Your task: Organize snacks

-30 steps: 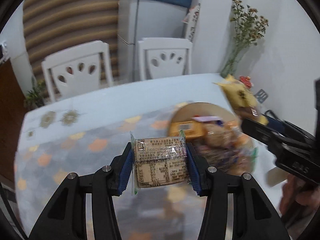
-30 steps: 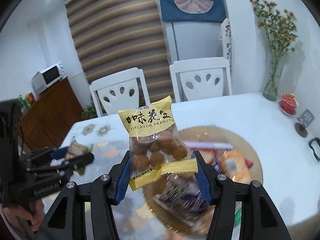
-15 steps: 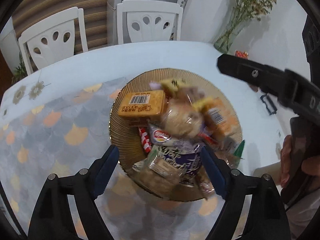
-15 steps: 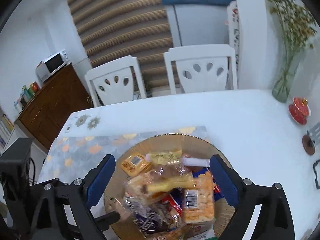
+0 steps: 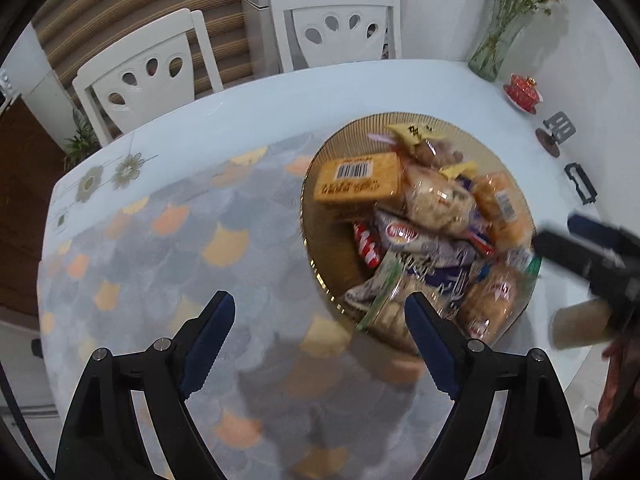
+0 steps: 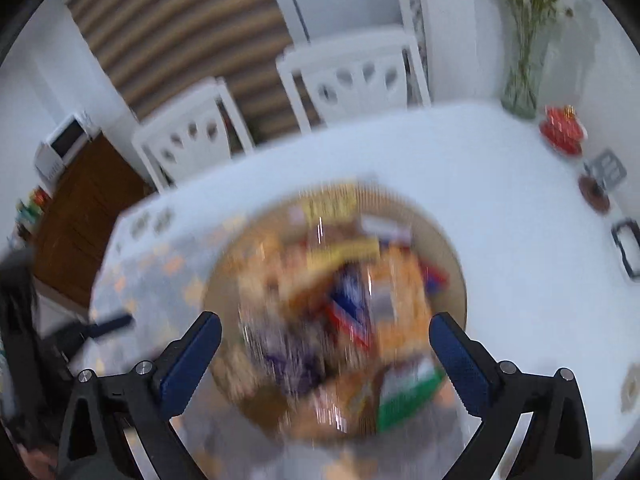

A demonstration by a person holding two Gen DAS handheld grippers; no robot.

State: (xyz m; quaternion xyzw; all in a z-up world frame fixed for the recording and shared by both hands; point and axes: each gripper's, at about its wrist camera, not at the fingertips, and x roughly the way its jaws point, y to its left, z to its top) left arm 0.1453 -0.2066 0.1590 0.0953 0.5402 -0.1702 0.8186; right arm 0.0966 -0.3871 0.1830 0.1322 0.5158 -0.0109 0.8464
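A round gold ribbed tray [image 5: 320, 240] on the table holds a pile of snack packets, among them an orange cracker box [image 5: 358, 184] with a barcode, a clear bag of round biscuits [image 5: 436, 204] and the yellow peanut bag [image 5: 416, 136]. My left gripper [image 5: 320, 340] is open and empty, above the patterned mat just left of the tray's near rim. My right gripper [image 6: 326, 356] is open and empty over the tray [image 6: 448, 248]; that view is motion-blurred. The right gripper also shows in the left wrist view [image 5: 580, 252], at the tray's right.
A grey mat with orange scales [image 5: 168, 248] covers the table's left part. Two white chairs [image 5: 148, 68] stand behind the table. A glass vase of dried flowers [image 5: 492, 52], a red lidded cup [image 5: 522, 88] and small dark items [image 5: 580, 184] sit along the right edge.
Both grippers have let go of their packets: the biscuit pack and the peanut bag now lie in the tray. The left gripper has shifted left; the right one is moving.
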